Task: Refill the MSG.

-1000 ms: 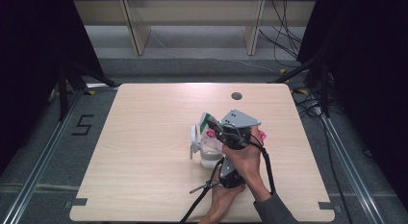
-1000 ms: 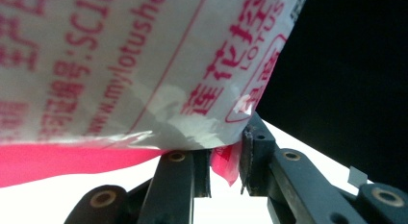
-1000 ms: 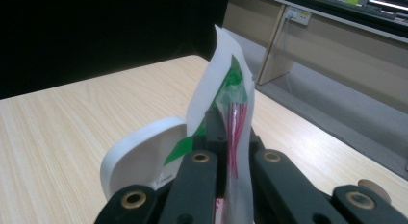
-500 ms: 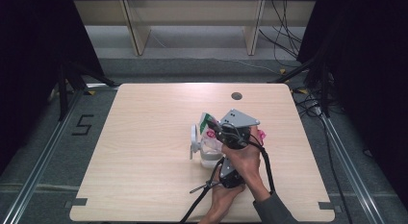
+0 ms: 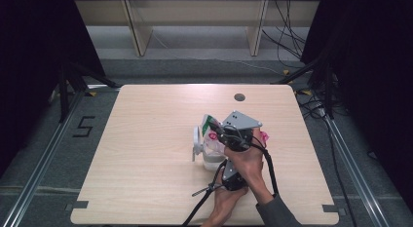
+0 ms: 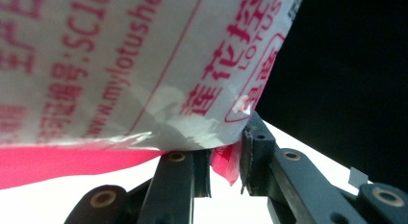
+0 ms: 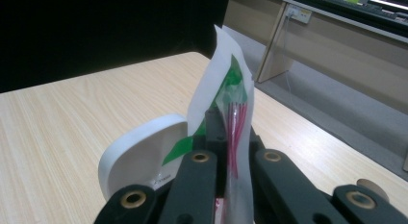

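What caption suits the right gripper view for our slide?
Right hand-held gripper shut on a printed plastic bag, white lid beside it.

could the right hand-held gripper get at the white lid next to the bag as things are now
Probably not right away. The right hand-held gripper is shut on the plastic bag, so it is occupied. The white lid sits just beside it, uncovered, so letting go first would likely suffice.

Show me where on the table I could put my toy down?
The table is bare all along its left half, and across the far strip by the round hole. It is crowded right of the middle, where both grippers hold the plastic bag beside the white container.
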`<state>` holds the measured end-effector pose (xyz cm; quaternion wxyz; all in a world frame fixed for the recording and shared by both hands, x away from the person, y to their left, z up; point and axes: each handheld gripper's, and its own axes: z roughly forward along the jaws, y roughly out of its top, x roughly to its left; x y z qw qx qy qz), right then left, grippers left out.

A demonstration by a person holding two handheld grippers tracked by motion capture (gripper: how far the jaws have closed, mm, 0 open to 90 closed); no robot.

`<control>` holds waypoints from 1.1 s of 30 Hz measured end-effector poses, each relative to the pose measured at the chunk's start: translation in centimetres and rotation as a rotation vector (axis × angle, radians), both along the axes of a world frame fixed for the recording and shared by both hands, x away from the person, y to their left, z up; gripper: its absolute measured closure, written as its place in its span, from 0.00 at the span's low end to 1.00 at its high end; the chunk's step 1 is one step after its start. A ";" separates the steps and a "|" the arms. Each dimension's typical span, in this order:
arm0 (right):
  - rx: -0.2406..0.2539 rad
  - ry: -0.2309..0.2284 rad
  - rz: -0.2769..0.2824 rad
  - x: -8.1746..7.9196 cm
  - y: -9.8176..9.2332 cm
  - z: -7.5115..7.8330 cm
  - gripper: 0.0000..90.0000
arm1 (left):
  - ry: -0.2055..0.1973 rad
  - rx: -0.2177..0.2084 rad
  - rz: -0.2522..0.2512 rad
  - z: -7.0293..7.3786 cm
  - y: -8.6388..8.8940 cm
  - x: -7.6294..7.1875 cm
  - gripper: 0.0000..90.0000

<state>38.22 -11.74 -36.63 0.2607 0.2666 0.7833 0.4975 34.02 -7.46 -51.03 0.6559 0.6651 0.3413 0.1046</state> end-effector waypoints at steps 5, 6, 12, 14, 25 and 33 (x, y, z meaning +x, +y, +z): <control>-0.004 -0.013 -0.004 0.0 -0.1 0.1 1.00 | -0.002 0.002 -0.001 0.0 0.0 0.0 0.85; 0.003 0.000 -0.004 -0.1 0.0 0.1 1.00 | -0.003 0.005 -0.001 0.0 0.0 0.0 0.85; 0.013 0.017 -0.007 -0.2 0.0 0.2 1.00 | -0.004 0.000 -0.002 0.0 0.0 0.0 0.85; -0.004 0.000 0.004 -0.1 0.0 0.1 1.00 | -0.001 -0.001 -0.001 0.0 0.0 0.0 0.85; 0.007 0.000 -0.010 -0.2 0.0 0.1 1.00 | -0.004 -0.005 -0.004 0.0 0.0 -0.1 0.85; -0.001 0.009 -0.005 -0.2 0.1 0.1 1.00 | 0.002 0.039 -0.001 0.2 0.2 -0.2 0.85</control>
